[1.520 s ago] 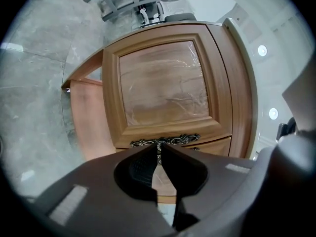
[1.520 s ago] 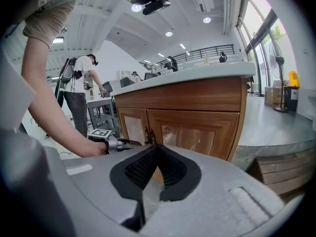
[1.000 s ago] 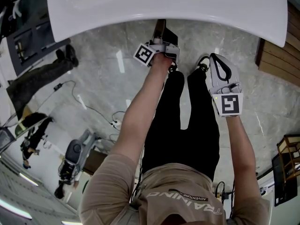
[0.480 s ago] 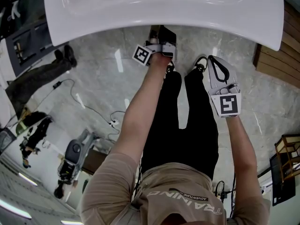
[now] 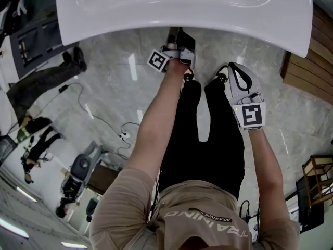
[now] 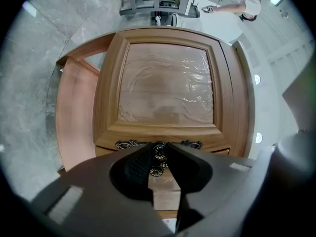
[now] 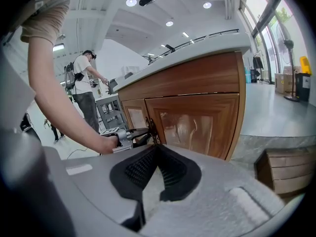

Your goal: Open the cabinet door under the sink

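The cabinet door [image 6: 165, 88] is brown wood with a raised frame, and crinkled clear film covers its centre panel. A dark ornate backplate [image 6: 129, 144] along one edge carries a small round knob [image 6: 159, 150]. The door stands upright and shut under the desk [image 7: 187, 46], below the white sink [image 5: 182, 9], facing the person. Its long axis seems to run vertically, as the backplate does.

The left tool [image 6: 159, 148] points level at that edge. Its jaws have just been closing and now pinch the knob. A second knob [image 6: 156, 171] lies just beside the first. The right tool [image 7: 157, 149] is closed and empty, and hangs well apart from the door.

The marble floor [image 5: 109, 92] lies open at the person's left. Stacked wooden boards [image 5: 307, 72] crowd the right.
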